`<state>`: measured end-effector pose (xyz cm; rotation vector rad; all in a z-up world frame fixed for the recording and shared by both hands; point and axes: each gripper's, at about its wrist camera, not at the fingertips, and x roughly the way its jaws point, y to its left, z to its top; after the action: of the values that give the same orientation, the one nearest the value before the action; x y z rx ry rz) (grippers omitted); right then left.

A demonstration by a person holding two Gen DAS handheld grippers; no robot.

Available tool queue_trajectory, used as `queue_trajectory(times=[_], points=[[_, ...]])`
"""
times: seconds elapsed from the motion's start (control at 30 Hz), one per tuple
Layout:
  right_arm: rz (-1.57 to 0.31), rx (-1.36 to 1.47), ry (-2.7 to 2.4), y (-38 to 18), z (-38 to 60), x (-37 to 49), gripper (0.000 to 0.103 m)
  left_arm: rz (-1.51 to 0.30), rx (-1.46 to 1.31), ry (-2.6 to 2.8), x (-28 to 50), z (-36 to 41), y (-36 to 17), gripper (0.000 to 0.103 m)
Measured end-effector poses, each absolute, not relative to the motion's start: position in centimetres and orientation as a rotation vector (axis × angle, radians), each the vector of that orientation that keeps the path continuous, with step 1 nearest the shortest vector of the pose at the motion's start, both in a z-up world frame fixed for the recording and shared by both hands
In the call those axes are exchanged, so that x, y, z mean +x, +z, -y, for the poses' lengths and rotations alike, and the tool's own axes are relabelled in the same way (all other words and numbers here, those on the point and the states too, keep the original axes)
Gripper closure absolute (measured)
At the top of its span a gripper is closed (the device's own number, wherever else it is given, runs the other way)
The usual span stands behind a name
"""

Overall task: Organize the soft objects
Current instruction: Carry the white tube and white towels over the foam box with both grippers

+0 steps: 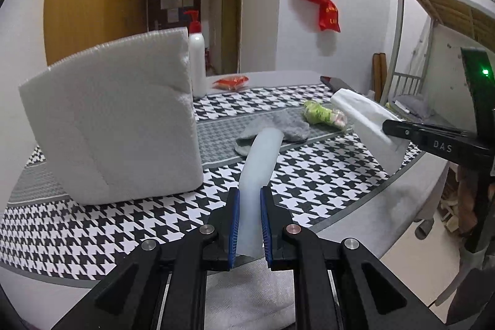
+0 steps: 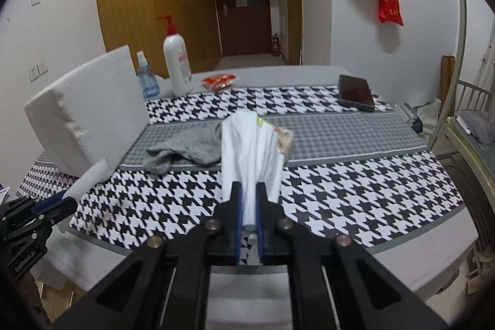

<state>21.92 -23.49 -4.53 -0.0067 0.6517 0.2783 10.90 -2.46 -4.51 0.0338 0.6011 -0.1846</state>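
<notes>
Holding a pale foam strip (image 1: pixel 261 172) between its blue-padded fingers (image 1: pixel 234 221), the left gripper (image 1: pixel 250 221) is closed on the strip's near end; the strip arcs away toward 12 o'clock, and its far tip overlaps the grey sock (image 1: pixel 290 126) in this view. Whether the two touch cannot be told. The sock lies crumpled on the grey band of the houndstooth cloth (image 1: pixel 324 175) covering the table (image 1: pixel 399 200). At 10 o'clock a big white foam block (image 1: pixel 117 126) stands on the cloth, with a white pump bottle (image 1: pixel 197 57) behind it. Just beside the sock, at 1 o'clock, lies a green packet (image 1: pixel 318 113). A red snack pack (image 1: pixel 230 81) sits near the far edge.

The right gripper (image 2: pixel 248 218) is clamped on a white tissue pack (image 2: pixel 250 153), pinching its near end between narrow fingers (image 2: pixel 236 221); the pack juts toward 12 o'clock and hides most of the green packet. From this camera the sock (image 2: pixel 185 150) lies at 11 o'clock, the block (image 2: pixel 89 113) at 10 o'clock, and the strip (image 2: pixel 89 178) runs in from the left gripper (image 2: pixel 49 206) at 9 o'clock. A small spray bottle (image 2: pixel 147 79) stands left of the pump bottle (image 2: pixel 178 64), and a dark phone (image 2: pixel 355 92) rests at 1 o'clock on the cloth (image 2: pixel 371 194).
</notes>
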Motion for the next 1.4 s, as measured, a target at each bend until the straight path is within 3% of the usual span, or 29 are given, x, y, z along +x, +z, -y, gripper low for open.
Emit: queue_trajectory(times=[1.4], points=[[-0.394, -0.002, 0.511, 3.1, 17.3, 15.2, 0.093, -0.327, 0.024, 0.010, 4.4, -3.9, 4.2, 0.088]])
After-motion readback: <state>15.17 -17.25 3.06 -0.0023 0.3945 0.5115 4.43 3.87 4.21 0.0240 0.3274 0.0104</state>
